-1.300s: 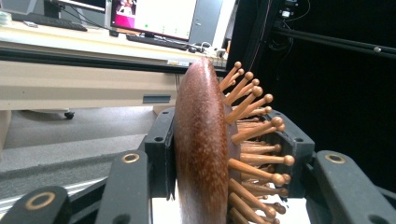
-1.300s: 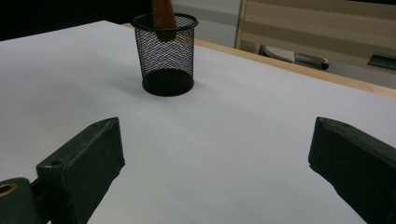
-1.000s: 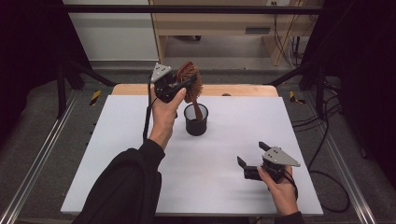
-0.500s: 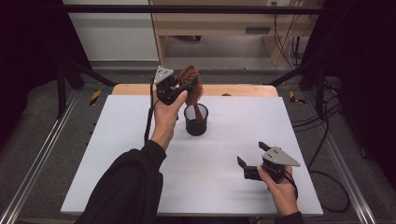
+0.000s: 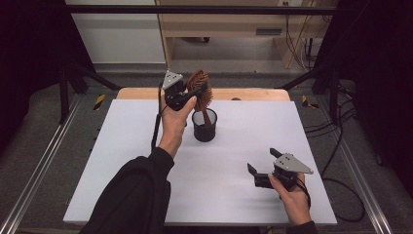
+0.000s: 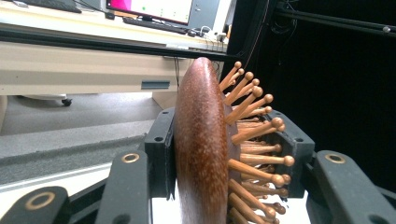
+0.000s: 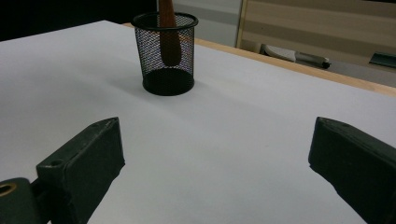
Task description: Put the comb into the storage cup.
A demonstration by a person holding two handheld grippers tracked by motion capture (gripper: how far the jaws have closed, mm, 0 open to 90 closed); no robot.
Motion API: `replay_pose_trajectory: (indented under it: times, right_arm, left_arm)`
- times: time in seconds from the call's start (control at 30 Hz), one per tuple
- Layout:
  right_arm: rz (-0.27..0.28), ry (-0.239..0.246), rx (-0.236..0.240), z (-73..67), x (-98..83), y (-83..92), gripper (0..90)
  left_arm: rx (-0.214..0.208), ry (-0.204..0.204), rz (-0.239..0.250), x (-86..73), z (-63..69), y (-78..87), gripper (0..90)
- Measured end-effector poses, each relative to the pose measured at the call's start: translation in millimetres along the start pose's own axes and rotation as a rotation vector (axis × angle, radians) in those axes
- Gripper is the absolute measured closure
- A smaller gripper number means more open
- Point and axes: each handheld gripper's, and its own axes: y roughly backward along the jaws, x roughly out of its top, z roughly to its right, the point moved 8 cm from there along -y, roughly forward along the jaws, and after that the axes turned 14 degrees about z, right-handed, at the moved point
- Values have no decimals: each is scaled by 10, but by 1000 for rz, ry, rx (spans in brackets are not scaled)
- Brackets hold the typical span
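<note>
Two grippers are in your hands, and they are well apart. Your left gripper (image 5: 191, 93) is pinching the head of the brush (image 5: 201, 87): in the left gripper view one jaw presses flat on the smooth wooden back (image 6: 201, 140) and the other sits in among the ball-tipped pins (those splay out to the right of that view). The brush hangs below that gripper, handle down, and the handle's end is inside the cup (image 5: 204, 126), a black mesh one standing upright on the counter (image 5: 122, 161) just beneath and to the right of your left hand (image 5: 174, 122). From the right gripper view you can see the handle (image 7: 168, 32) through the mesh, with its tip partway down the cup; whether it touches the bottom cannot be told.

Your right gripper (image 5: 263, 163) is spread wide with nothing between its jaws. It sits low over the near right part of the counter, and the cup stands well ahead of it, a little left of its left jaw in its own view.
</note>
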Motion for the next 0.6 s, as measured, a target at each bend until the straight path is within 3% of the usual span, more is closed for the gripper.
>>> replay_pose_trajectory:
  times: [0.6]
  right_arm:
    - [-1,0,1,-1,-1,-1,36]
  left_arm:
    - [5,4,-6,-53,-15,-5,507]
